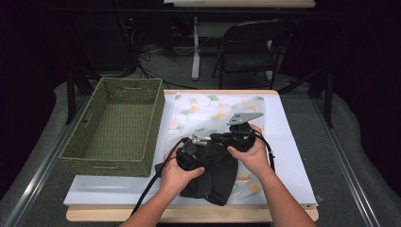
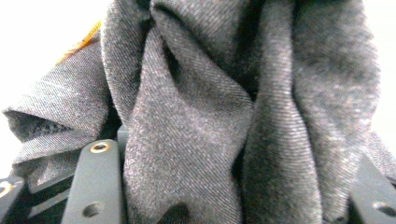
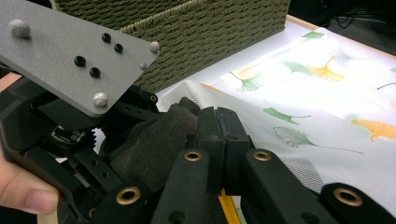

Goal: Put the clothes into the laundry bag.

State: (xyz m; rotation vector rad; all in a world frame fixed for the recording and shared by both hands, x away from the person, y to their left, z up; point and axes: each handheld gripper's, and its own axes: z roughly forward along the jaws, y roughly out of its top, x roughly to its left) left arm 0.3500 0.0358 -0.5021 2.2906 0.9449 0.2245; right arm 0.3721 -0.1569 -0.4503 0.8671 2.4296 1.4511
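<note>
Dark grey twill cloth (image 1: pixel 213 172) lies bunched on the leaf-printed mat (image 1: pixel 208 106) on the table, beside the woven green basket (image 1: pixel 118 125). Left gripper (image 1: pixel 191 153) jaws stand parted around its folds, so the bundle could slump; right gripper (image 3: pixel 218 128) jaws are clenched together.

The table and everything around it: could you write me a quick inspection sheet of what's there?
Surface: white table top with a leaf-print sheet spread on it.
Job's things: dark cloth bunched near the front edge; green woven basket at the left, nothing seen inside.
Clutter: nothing seen.
Grippers: left gripper has folds of the cloth between its jaws; right gripper shut, jaws pressed together beside the cloth.
Cables: one trails from each gripper; more lie on the floor behind.
Surroundings: folding chair, table legs, dark room.
</note>
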